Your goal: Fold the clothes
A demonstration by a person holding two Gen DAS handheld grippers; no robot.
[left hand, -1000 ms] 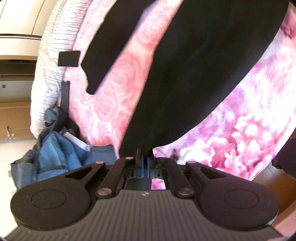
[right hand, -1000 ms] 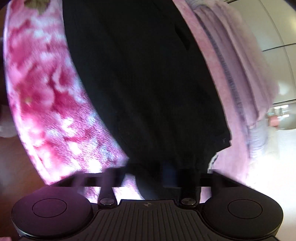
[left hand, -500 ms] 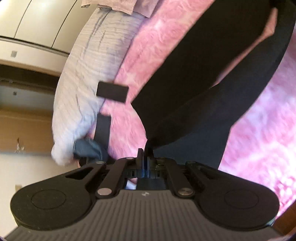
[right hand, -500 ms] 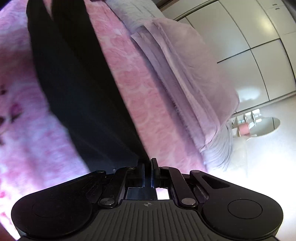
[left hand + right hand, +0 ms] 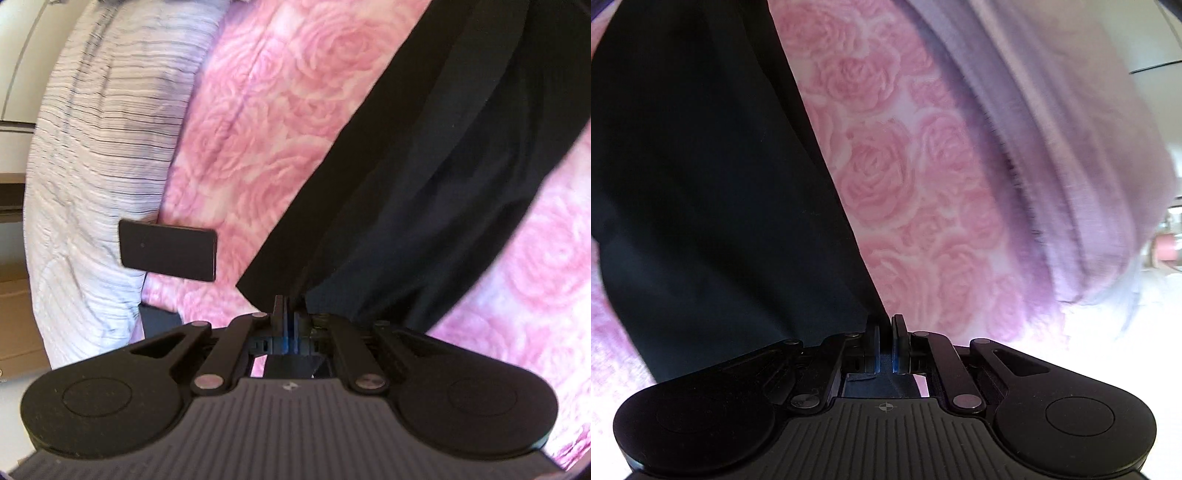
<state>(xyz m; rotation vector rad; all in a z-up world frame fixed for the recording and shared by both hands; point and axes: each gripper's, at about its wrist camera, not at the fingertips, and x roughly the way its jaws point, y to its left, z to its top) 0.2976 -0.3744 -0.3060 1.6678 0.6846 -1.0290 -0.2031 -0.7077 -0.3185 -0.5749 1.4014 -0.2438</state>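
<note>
A black garment (image 5: 424, 177) stretches over a pink rose-patterned bedspread (image 5: 280, 110). My left gripper (image 5: 286, 306) is shut on its near corner, the cloth running up and right from the fingers. In the right wrist view the same black garment (image 5: 701, 184) fills the left side, and my right gripper (image 5: 885, 325) is shut on its near edge, with cloth showing between the jaws. The bedspread (image 5: 886, 177) lies to the right of it.
A white striped quilt (image 5: 96, 147) lies along the left of the bed. A small black rectangular object (image 5: 168, 249) rests at its edge. A lilac folded blanket (image 5: 1052, 147) lies on the right. White cupboards show behind.
Both grippers have carried the black garment forward and down toward the bedspread. The pile of jeans seen at the left earlier has left the view. The garment now lies stretched and lower.
</note>
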